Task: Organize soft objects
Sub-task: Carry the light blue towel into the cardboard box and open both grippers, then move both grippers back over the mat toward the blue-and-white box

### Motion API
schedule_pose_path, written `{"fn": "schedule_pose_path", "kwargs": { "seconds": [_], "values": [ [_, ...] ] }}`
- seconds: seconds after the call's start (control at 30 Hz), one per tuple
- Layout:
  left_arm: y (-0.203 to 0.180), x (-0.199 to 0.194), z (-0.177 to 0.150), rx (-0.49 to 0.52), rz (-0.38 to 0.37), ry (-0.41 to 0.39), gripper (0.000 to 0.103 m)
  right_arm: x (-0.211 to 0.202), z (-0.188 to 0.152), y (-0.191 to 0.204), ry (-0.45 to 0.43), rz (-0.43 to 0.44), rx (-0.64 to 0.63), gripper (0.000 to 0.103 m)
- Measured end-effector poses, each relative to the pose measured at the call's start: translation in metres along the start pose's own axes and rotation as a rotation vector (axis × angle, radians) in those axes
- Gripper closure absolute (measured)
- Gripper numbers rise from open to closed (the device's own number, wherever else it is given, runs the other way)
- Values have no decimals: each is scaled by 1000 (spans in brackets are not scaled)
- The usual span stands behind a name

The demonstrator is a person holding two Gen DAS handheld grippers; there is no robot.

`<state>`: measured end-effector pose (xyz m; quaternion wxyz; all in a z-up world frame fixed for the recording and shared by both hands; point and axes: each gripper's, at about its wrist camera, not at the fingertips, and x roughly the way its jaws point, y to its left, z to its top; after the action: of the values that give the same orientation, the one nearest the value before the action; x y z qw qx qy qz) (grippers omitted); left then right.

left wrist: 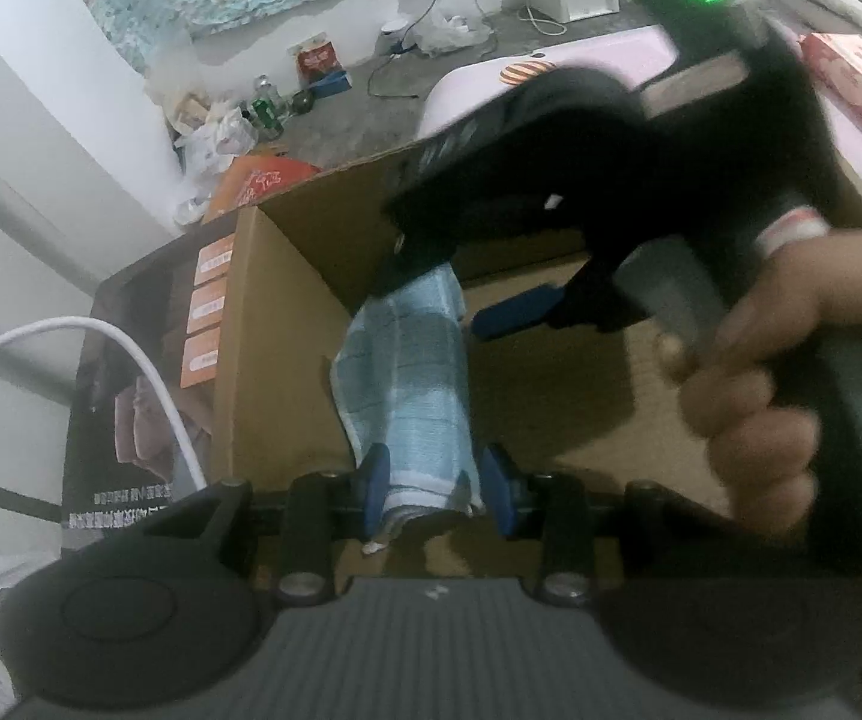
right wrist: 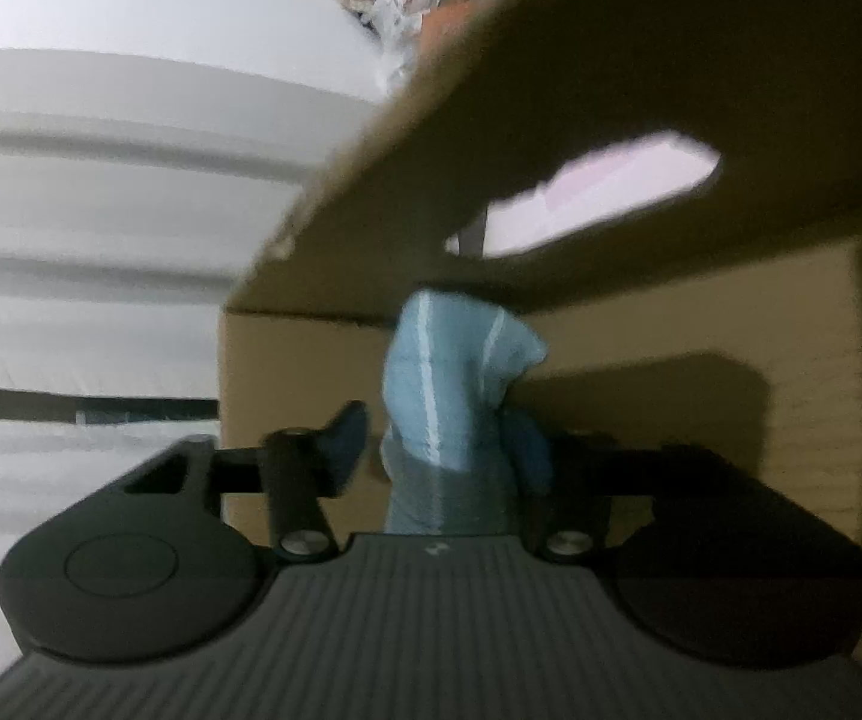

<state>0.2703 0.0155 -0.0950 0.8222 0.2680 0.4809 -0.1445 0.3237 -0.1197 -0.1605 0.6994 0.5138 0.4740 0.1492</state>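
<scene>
A light blue checked cloth (left wrist: 413,372) hangs lengthwise inside an open cardboard box (left wrist: 287,324), stretched between both grippers. At the cloth's near end, my left gripper (left wrist: 438,483) has a blue pad on each side; the jaws stand a little apart and the cloth lies loose between them. At the far end is my right gripper (left wrist: 461,300), held by a hand (left wrist: 791,372), jaws parted. In the right wrist view the cloth (right wrist: 443,372) rises between the right gripper (right wrist: 437,444) fingers. The left pad (right wrist: 344,438) is clear of it; the right pad touches it.
The cardboard box wall (right wrist: 671,324) and a flap with a handle cut-out (right wrist: 599,198) close in ahead of the right gripper. A white cable (left wrist: 149,372) crosses a dark printed panel (left wrist: 125,420) left of the box. Beyond it are a pink surface (left wrist: 611,54), a red-white carton (left wrist: 857,84) and floor clutter (left wrist: 221,132).
</scene>
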Motion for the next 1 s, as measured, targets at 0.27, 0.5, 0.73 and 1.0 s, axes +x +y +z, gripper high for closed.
{"fn": "schedule_pose_path", "kwargs": {
  "seconds": [0.27,0.5,0.73,1.0],
  "values": [
    [-2,-5,3,0,22,-1,60,-44,0,6,-62,0,18,33],
    [-1,-55,5,-80,33,-29,40,-110,-6,29,-121,106,-17,32],
    [-36,-124,-1,-152,-54,-38,21,-228,-41,8,-170,330,49,21],
    [-135,-174,-14,-183,-299,2,8,-399,-92,-91,-216,169,124,7]
  ]
}}
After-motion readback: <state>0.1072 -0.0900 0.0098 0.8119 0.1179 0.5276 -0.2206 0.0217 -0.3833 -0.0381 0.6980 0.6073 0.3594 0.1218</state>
